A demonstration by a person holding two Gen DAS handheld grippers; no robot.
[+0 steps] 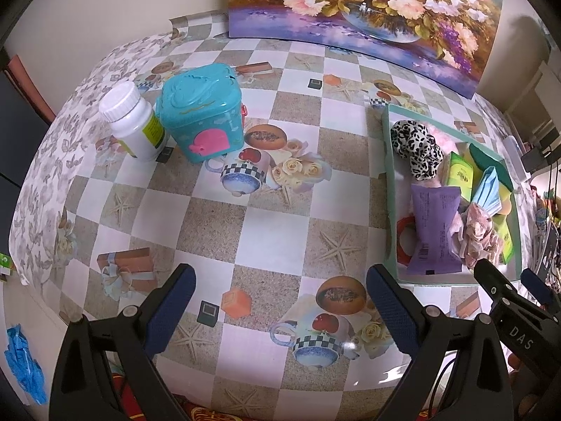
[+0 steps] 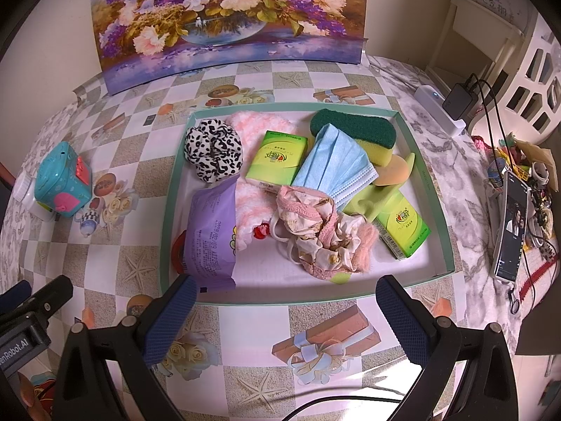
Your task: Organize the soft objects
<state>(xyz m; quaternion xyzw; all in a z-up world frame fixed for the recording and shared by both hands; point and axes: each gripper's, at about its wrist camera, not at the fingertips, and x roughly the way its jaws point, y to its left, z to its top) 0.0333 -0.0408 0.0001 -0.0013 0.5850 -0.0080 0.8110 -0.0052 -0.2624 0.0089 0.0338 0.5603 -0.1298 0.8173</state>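
Observation:
A shallow green-rimmed tray (image 2: 443, 189) holds soft things: a leopard scrunchie (image 2: 214, 152), a blue face mask (image 2: 336, 165), a green and yellow sponge (image 2: 364, 133), two green tissue packs (image 2: 277, 158), a purple packet (image 2: 210, 235), a pink fluffy cloth (image 2: 252, 122) and a crumpled pink floral fabric (image 2: 315, 231). My right gripper (image 2: 285, 312) is open and empty just in front of the tray. My left gripper (image 1: 280, 301) is open and empty over the checked tablecloth, left of the tray (image 1: 387, 189). The right gripper's fingers (image 1: 498, 280) show at its right.
A teal plastic box (image 1: 201, 112) and a white pill bottle (image 1: 135, 122) stand at the table's far left. A flower painting (image 2: 228, 10) leans on the back wall. A phone (image 2: 510, 224), charger (image 2: 459, 100) and cables lie right of the tray.

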